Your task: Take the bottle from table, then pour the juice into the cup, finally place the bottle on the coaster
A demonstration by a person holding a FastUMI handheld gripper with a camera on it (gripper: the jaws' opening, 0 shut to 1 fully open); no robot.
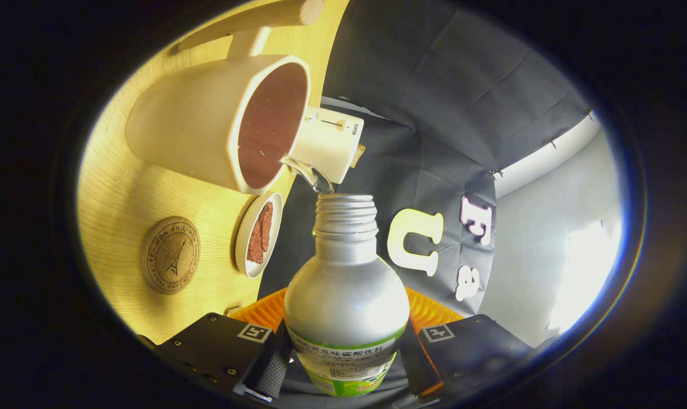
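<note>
Fingers [343, 363] grip the bottle [346, 295], tipped so its open neck aims a clear stream [309, 173] into the cup [218, 122]; the coaster [170, 254] waits nearby on the tabletop [122, 193].

The bottle [346, 284] fills the gap between the tool's [343, 358] fingers. Just beyond its mouth the cup [218, 122] blocks the way; a small dish [247, 250] lies near it. Around the coaster [170, 254] the tabletop [122, 199] lies open.
</note>
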